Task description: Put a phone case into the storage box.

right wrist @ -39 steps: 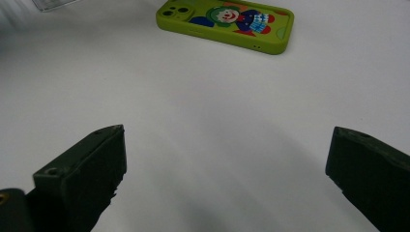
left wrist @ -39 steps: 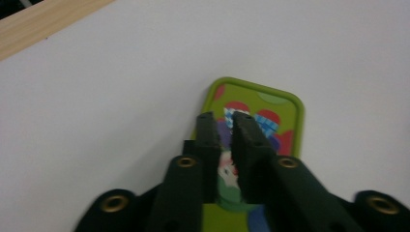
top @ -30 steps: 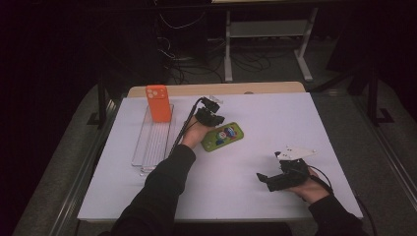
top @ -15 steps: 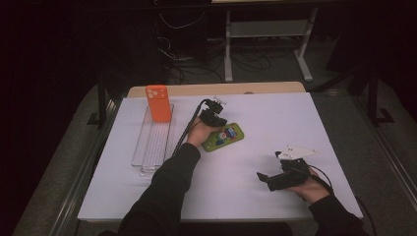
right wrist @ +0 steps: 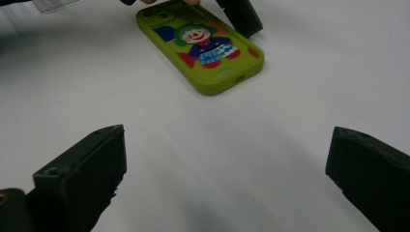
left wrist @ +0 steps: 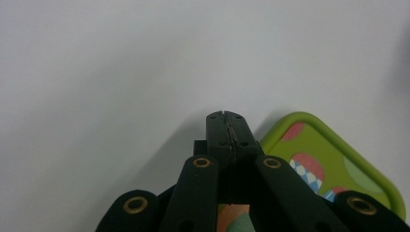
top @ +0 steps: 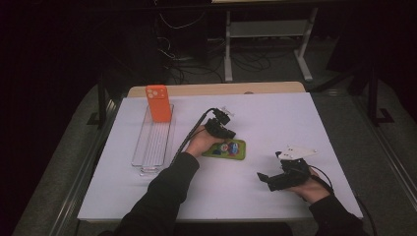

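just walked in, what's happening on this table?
A person works a gripper in each hand at a white table. The left gripper, jaws shut with nothing between them, sits at the edge of a green phone case with a clown picture, lying flat. The right gripper rests apart near the front edge, jaws open and empty, pointed toward the case. An orange phone case stands at the far end of a clear tray.

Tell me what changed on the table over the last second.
The left gripper, shut with nothing between its fingers, slid along the far edge of the green phone case toward its right end. The case, orange phone case, clear tray and open right gripper stayed put.
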The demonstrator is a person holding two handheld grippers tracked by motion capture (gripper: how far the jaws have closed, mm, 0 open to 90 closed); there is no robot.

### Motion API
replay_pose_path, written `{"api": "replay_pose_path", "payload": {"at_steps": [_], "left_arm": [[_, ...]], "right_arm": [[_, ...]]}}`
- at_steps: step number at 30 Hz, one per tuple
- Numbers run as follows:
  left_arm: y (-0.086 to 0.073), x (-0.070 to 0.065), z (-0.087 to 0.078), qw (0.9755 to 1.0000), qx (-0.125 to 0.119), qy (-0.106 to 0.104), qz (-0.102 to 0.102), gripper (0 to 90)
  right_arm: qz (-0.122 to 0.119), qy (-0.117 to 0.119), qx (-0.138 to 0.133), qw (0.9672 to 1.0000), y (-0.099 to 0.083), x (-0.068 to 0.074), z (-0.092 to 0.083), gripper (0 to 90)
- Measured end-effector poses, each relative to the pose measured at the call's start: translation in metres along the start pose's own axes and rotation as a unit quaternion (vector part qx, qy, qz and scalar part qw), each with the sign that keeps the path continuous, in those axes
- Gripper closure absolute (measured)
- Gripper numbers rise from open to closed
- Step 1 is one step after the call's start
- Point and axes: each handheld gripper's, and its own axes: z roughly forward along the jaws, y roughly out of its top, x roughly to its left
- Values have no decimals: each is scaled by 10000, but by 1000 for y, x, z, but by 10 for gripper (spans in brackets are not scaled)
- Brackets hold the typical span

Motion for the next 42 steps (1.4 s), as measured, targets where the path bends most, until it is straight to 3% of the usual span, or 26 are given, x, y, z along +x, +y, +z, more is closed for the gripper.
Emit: {"api": "replay_pose_path", "payload": {"at_steps": [1, 4, 6, 9, 11, 12, 13, 16, 19, 22, 23, 24, 25, 26, 30, 32, 34, 38, 42], "left_arm": [[-1, -5, 0, 10000, -31, -63, -44, 899], [-5, -17, -2, 9997, 6, -145, 203, 898], [-7, -22, -2, 9996, -51, -165, 234, 898], [-9, -22, -4, 9995, -81, -204, 222, 898], [-10, -25, -8, 9994, -259, -237, 79, 894], [-10, -26, -12, 9991, -310, -252, 133, 871], [-10, -29, -16, 9987, -435, -257, 38, 851], [-13, -33, -34, 9981, -553, -175, 221, 762], [-22, -39, -52, 9975, -630, -189, 256, 669], [-34, -46, -68, 9971, -597, -117, 452, 585], [-39, -50, -71, 9971, -650, -138, 365, 554], [-44, -51, -76, 9972, -574, -122, 453, 517], [-49, -56, -79, 9970, -684, -110, 344, 467], [-54, -57, -84, 9970, -609, -83, 476, 438], [-73, -63, -96, 9967, -563, 30, 578, 305], [-82, -62, -102, 9973, -578, 9, 449, 243], [-90, -60, -109, 9973, -568, 75, 464, 191], [-104, -61, -120, 9960, -856, -67, 253, 133], [-114, -66, -124, 9954, -884, -177, 312, 74]], "right_arm": [[-2, 2, -1, 10000, 0, 0, 0, 0], [-9, -4, -2, 10000, 0, 0, 0, 0], [-8, -8, 2, 10000, 0, 0, 0, 0], [-20, -2, -8, 10000, 0, 0, 1, 0], [-29, -2, -17, 10000, 1, 1, 1, 0], [-64, -20, 2, 10000, 1, 0, 1, 0], [-66, -21, 4, 10000, 1, 0, 1, 0], [-37, -10, 8, 10000, 0, 0, 1, 0], [-68, -17, -6, 10000, 0, 0, 1, 0], [-70, -22, 11, 10000, 0, 0, 1, 0], [-62, -23, 17, 10000, 0, 1, 1, 0], [-67, -12, 26, 10000, 0, 1, 2, 0], [-72, -17, 34, 10000, 0, 1, 2, 0], [-96, -18, 30, 9999, 0, 1, 2, 0], [-113, 1, 102, 9999, 0, 2, 3, 0], [-175, -13, 85, 9998, 1, 2, 3, 0], [-136, -23, 110, 9998, 1, 3, 4, 0], [-83, -28, 121, 9999, 1, 2, 4, 0], [-112, -48, 141, 9998, 1, 1, 5, 0]]}}
